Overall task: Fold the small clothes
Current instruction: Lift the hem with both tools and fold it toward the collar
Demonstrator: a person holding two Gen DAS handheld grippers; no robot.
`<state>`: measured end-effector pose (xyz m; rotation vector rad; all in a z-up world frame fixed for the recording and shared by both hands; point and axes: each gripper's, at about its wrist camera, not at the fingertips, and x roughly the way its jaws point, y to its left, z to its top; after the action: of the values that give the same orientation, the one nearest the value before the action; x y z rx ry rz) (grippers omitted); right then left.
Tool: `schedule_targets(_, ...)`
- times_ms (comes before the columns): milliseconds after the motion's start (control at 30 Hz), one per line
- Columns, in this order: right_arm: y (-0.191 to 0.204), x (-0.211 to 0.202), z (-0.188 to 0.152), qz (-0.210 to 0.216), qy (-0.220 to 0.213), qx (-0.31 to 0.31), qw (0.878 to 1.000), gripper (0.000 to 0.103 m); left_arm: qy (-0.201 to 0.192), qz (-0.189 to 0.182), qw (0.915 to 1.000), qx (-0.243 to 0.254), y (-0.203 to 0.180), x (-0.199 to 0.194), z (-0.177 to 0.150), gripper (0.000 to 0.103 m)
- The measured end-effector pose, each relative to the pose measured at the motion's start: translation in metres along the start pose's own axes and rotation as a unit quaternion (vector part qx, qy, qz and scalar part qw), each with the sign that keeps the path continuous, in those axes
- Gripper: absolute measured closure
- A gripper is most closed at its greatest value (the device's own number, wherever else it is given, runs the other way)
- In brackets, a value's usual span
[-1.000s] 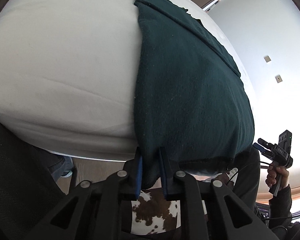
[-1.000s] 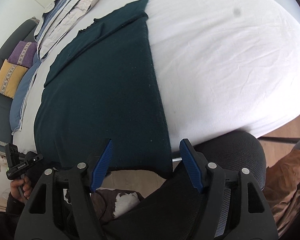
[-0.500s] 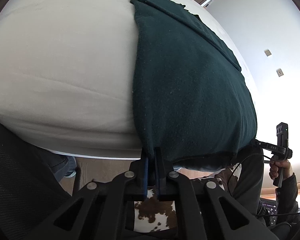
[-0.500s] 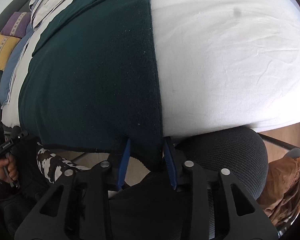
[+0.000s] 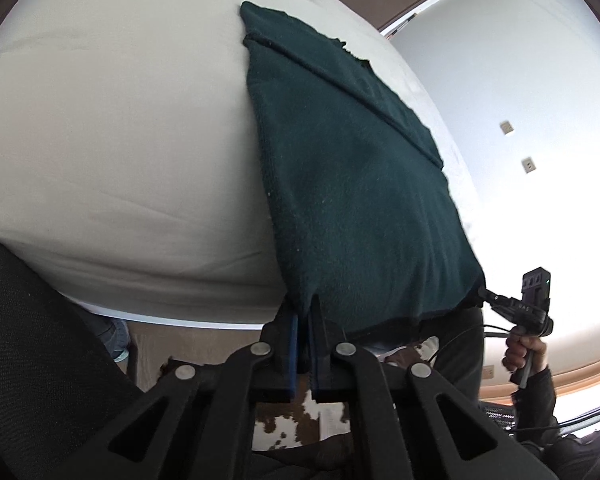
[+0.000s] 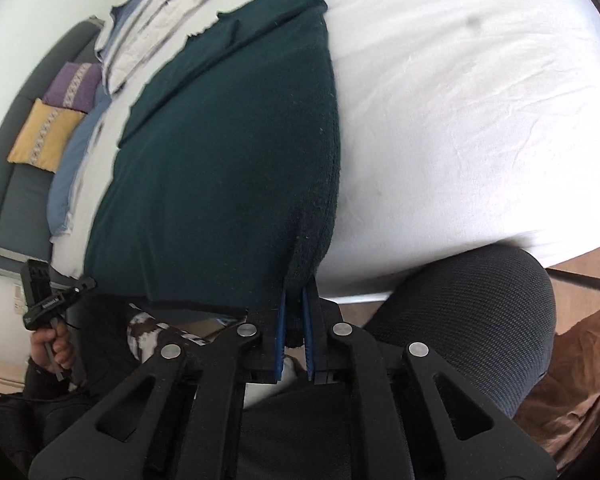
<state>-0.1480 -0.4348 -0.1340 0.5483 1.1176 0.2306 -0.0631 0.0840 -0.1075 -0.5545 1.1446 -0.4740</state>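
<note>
A dark green knitted garment (image 5: pixel 356 168) lies flat on the white bed (image 5: pixel 112 128), its near hem hanging over the bed's front edge. My left gripper (image 5: pixel 303 312) is shut on the hem's left corner. My right gripper (image 6: pixel 294 304) is shut on the hem's right corner of the same garment (image 6: pixel 228 160), which lifts slightly there. The right gripper also shows at the right of the left wrist view (image 5: pixel 500 300), and the left gripper at the left of the right wrist view (image 6: pixel 82 284). The garment's far end has a folded band.
Folded pale linens (image 6: pixel 160 12) lie at the head of the bed (image 6: pixel 460 100). A grey sofa with yellow (image 6: pixel 44 136) and purple cushions stands to the left. A dark mesh chair back (image 6: pixel 480 312) is close below the right gripper. Wooden floor lies under the bed edge.
Both grippers moved in to the near hem and closed on its corners; the right one was wide open a second ago. The hem corners now lift slightly off the bed edge.
</note>
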Motion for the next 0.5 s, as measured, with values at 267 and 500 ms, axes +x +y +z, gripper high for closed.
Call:
schedule_targets(267, 0.031, -0.033, 0.03, 0.108, -0.089, 0.022, 0.99, 0.097, -0.055, -0.104, 0.9925, -0.032, -0.011, -0.036, 0.024, 0.099)
schedule_targets(500, 0.057, -0.034, 0.067, 0.181, -0.137, 0.037, 0.973, 0.097, -0.082, -0.156, 0.983, -0.052, -0.023, -0.044, 0.049, 0.099)
